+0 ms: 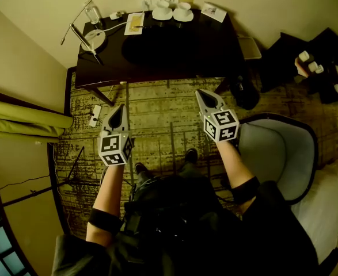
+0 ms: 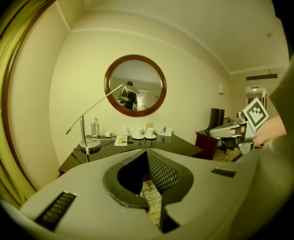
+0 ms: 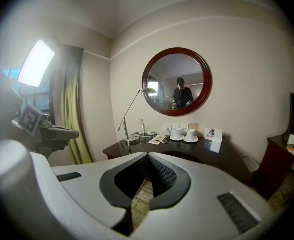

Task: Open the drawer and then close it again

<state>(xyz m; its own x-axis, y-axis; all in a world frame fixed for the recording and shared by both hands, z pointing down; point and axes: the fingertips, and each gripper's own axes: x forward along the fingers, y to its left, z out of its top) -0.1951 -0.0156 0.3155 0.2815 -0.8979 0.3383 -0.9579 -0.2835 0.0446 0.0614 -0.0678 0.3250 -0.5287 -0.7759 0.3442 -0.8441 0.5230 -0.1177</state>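
A dark wooden desk point(image 1: 174, 50) stands against the wall ahead of me; from above its drawer front is hidden under the top's front edge. In the two gripper views the desk point(image 2: 136, 149) point(image 3: 197, 151) lies well beyond the jaws, and no drawer handle can be made out. My left gripper point(image 1: 120, 107) is held over the carpet short of the desk's left front, jaws shut on nothing point(image 2: 147, 153). Further right, my right gripper point(image 1: 200, 92) is a little nearer the desk, also shut and empty point(image 3: 148, 155).
On the desk are a swing-arm lamp point(image 1: 94, 39), a water bottle point(image 1: 92, 11), two cups on saucers point(image 1: 172, 11) and cards. A round mirror point(image 2: 135, 85) hangs above. An armchair point(image 1: 278, 148) stands at my right, with a curtain point(image 1: 19, 122) and a floor power strip point(image 1: 94, 115) on the left.
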